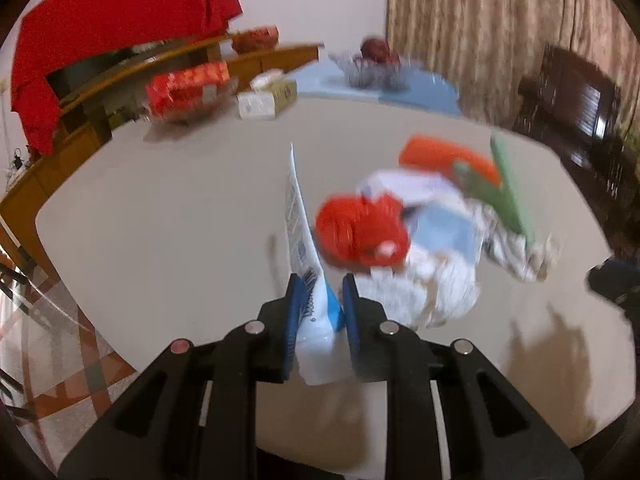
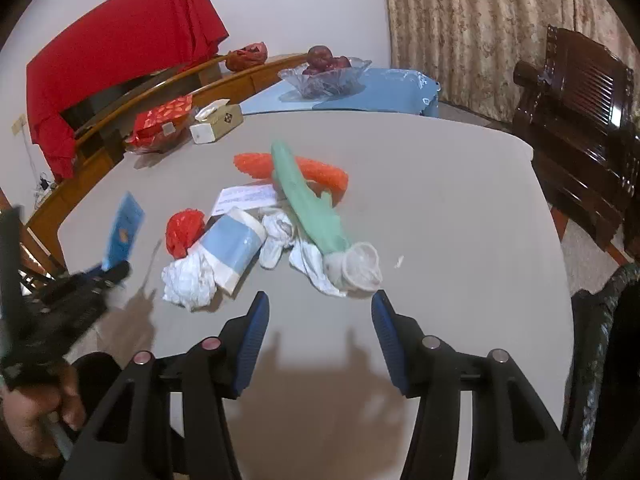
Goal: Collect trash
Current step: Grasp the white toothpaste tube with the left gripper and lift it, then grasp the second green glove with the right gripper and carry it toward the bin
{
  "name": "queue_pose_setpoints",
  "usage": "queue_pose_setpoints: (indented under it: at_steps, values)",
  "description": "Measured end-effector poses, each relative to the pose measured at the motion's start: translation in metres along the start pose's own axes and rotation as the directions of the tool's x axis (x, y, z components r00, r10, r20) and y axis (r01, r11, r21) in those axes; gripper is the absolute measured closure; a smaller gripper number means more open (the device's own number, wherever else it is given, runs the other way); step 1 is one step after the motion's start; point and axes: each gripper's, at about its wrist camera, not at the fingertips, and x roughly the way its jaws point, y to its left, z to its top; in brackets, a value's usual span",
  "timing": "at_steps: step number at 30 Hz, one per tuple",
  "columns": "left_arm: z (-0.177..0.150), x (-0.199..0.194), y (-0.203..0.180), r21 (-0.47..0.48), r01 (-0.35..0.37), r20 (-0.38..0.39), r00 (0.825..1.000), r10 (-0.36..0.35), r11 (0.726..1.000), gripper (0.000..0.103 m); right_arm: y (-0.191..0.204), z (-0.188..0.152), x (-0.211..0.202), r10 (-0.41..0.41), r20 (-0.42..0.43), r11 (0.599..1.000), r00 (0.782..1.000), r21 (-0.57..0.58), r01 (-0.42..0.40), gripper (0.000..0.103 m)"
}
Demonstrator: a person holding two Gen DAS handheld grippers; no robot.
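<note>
1. Left gripper [image 1: 318, 312] fingers are narrow, pinching a blue-white wrapper [image 1: 310, 280], lifted off the surface [image 1: 180, 208].
2. I keep that pinch firm and carry it clear of the pile [image 2: 256, 236].
3. Right gripper [image 2: 320, 320] fingers are half-wide, empty, near the pile's clear cup [image 2: 360, 268].
4. A dark bag [image 2: 600, 320] sits at the right edge; probably the drop spot.

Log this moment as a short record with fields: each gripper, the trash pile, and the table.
left gripper: shut on a flat blue-and-white printed wrapper, lifted clear of the pile
right gripper: open, empty, pointing at the pile
trash pile: crumpled white tissues, red plastic bag, pale green plastic bag, orange mesh sleeve
table: beige tabletop, tissue box at its far edge
</note>
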Motion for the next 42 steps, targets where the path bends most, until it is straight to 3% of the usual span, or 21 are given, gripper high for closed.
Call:
queue_pose_setpoints:
  at_steps: [6, 20, 23, 30, 32, 42]
  values:
    - [0.008, -0.009, -0.02, 0.045, 0.04, 0.063, 0.997, -0.042, 0.998, 0.083, 0.001, 0.013, 0.019, -0.013, 0.007, 1.0, 1.0, 0.001, 0.013, 0.05]
    - [0.02, 0.021, -0.028, 0.095, 0.095, 0.078, 0.992, -0.103, 0.991, 0.083, 0.002, 0.041, 0.071, -0.022, 0.005, 1.0, 1.0, 0.006, 0.022, 0.053]
    - [0.018, 0.024, -0.029, 0.093, 0.106, 0.068, 0.991, -0.113, 0.99, 0.083, 0.002, 0.044, 0.081, -0.014, -0.007, 1.0, 1.0, 0.002, 0.014, 0.06]
    - [0.016, 0.025, -0.029, 0.091, 0.111, 0.059, 0.991, -0.117, 0.99, 0.083, -0.001, 0.041, 0.082, 0.0, -0.006, 1.0, 1.0, -0.017, 0.0, 0.092]
    - [0.015, 0.023, -0.03, 0.095, 0.111, 0.06, 0.991, -0.117, 0.989, 0.083, -0.002, 0.042, 0.076, 0.004, -0.002, 1.0, 1.0, -0.015, -0.004, 0.097]
    - [0.015, 0.005, -0.041, 0.12, 0.132, 0.068, 0.988, -0.141, 0.984, 0.083, -0.013, 0.035, 0.033, -0.014, 0.025, 1.0, 1.0, 0.02, 0.014, 0.099]
